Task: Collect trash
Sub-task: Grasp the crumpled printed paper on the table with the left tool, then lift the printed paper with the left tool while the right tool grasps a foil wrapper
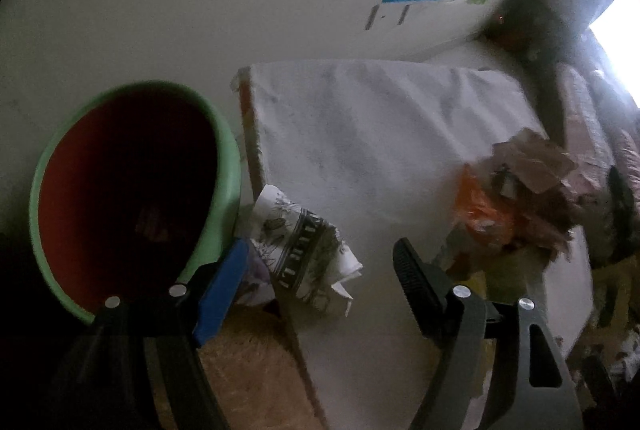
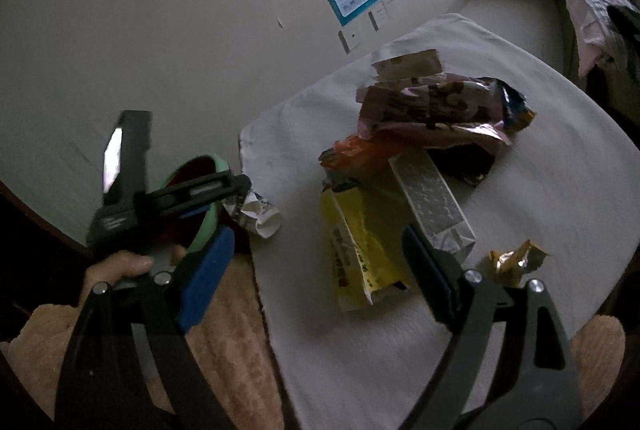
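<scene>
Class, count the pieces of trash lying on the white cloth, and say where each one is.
6, though the heap may hide more: crumpled paper by the bin; gold wrapper nearest the right tool; yellow packet, silver packet, orange wrapper and pink bag piled mid-cloth.

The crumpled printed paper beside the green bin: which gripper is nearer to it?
Left. The left gripper is open right at the crumpled paper; the right gripper is open over the yellow wrapper.

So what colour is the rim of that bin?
The bin has a light green rim and a red inside, clearest in the left wrist view.
</scene>
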`<state>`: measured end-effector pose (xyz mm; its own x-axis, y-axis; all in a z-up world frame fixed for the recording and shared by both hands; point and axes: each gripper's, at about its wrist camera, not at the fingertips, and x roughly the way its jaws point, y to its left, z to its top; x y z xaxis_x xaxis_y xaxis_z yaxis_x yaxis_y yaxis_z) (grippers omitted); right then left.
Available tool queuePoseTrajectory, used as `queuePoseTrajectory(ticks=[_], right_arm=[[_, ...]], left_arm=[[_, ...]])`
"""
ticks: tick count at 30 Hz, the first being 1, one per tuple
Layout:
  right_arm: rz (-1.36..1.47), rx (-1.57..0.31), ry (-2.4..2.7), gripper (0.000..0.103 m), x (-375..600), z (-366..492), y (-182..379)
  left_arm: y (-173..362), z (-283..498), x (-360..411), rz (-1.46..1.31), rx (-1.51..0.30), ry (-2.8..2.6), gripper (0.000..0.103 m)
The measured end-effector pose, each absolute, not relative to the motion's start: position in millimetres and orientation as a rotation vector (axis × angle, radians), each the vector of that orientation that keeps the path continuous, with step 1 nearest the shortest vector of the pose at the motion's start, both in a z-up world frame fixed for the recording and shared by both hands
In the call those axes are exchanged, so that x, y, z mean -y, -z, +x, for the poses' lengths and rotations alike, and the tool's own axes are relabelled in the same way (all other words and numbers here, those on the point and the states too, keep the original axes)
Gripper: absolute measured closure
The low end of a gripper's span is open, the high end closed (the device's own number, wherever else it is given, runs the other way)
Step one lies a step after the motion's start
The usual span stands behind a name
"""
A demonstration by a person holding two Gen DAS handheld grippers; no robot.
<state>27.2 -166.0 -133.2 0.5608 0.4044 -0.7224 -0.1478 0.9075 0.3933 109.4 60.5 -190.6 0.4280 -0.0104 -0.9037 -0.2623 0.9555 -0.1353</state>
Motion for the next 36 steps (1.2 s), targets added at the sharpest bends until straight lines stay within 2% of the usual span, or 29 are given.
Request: queuePoseTrajectory(ticks=[10, 15, 21, 23, 24, 25, 36], right_arm=[[0.379, -0.918, -0.302, 0.019, 197, 21, 140], [0.4, -0.92, -0.278, 0.019, 208, 21, 143], [0.408, -0.924, -0.266, 0.019, 214, 20, 146], [0.404, -0.925, -0.263, 0.019, 214, 20, 147], [0.404, -0.928, -0.262, 0.019, 214, 20, 148], [0.404, -0.93, -0.261, 0.019, 214, 20, 148], [0.378, -0.925, -0.144, 0.019, 246, 20, 151]], left_arm=[[216, 128, -49, -0.18, -1.176, -0.242, 0.031], [217, 128, -45, -0.119, -1.168, -0.25, 0.035], [231, 129, -52, -0.068, -1.204, -0.289, 0.036], [235, 128, -56, -0.097, -1.228, -0.27, 0.057], [236, 126, -58, -0.101, -1.233, -0.273, 0.058], [234, 124, -58, -0.101, -1.218, -0.27, 0.066], [185, 98, -30, -0.102, -1.082, -0.042, 0.068]])
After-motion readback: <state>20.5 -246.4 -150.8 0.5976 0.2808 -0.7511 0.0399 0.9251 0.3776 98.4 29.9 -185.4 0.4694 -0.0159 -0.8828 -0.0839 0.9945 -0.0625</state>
